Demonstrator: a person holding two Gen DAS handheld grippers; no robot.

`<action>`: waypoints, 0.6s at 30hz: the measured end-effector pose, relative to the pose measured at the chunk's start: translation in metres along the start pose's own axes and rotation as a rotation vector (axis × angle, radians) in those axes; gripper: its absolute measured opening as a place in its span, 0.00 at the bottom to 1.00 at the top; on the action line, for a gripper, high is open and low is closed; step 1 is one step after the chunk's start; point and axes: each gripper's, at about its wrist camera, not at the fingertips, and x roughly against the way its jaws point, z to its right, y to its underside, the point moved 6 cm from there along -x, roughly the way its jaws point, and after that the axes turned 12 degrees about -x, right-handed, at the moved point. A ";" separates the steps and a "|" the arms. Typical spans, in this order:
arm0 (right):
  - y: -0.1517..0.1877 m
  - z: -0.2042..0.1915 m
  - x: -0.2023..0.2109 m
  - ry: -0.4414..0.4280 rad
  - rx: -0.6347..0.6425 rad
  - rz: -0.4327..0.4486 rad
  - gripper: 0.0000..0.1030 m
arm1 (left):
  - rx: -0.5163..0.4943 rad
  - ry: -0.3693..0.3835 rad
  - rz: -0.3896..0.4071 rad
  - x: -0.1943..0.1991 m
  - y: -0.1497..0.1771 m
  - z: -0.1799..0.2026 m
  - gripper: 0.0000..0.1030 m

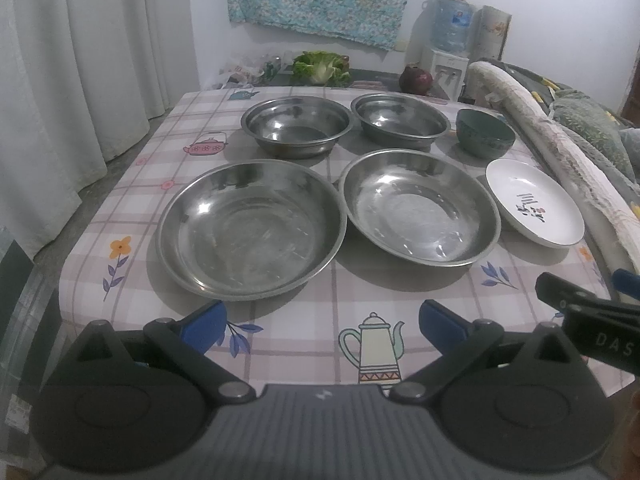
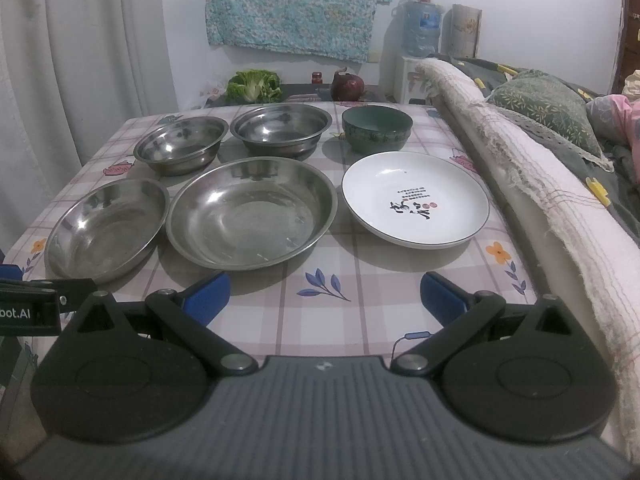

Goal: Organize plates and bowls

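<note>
**Plates and bowls all laid out, none stacked yet**

Plates and bowls sit singly on the bench (image 1: pixel 280 364), which wears a checked teapot-print cloth. In the near row, two steel plates lie almost rim to rim: the larger steel plate (image 1: pixel 250 232) and the smaller steel plate (image 1: pixel 420 208), with a white ceramic plate (image 2: pixel 416 198) at the right end. Behind them stand two steel bowls (image 1: pixel 296 126) (image 1: pixel 400 120) and a green ceramic bowl (image 2: pixel 377 128). Nothing is nested, so I judge the sorting unstarted. The left hand-held gripper (image 1: pixel 322 320) and right hand-held gripper (image 2: pixel 324 296) both hover wide and empty at the near edge.
</note>
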 end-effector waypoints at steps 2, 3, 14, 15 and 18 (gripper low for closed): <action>0.000 -0.002 -0.001 -0.003 -0.003 -0.004 0.99 | 0.003 -0.001 -0.004 -0.002 0.000 -0.004 1.00; -0.001 -0.003 -0.002 -0.003 -0.004 -0.005 0.99 | 0.003 -0.003 -0.005 -0.003 0.000 -0.005 1.00; -0.012 -0.003 -0.025 -0.001 -0.011 -0.029 0.99 | -0.017 -0.013 -0.013 -0.021 -0.020 -0.009 1.00; -0.015 -0.004 -0.029 -0.004 -0.010 -0.031 0.99 | -0.018 -0.015 -0.012 -0.023 -0.024 -0.011 1.00; -0.027 -0.008 -0.038 -0.017 -0.013 -0.031 0.99 | -0.021 -0.022 -0.001 -0.031 -0.037 -0.019 1.00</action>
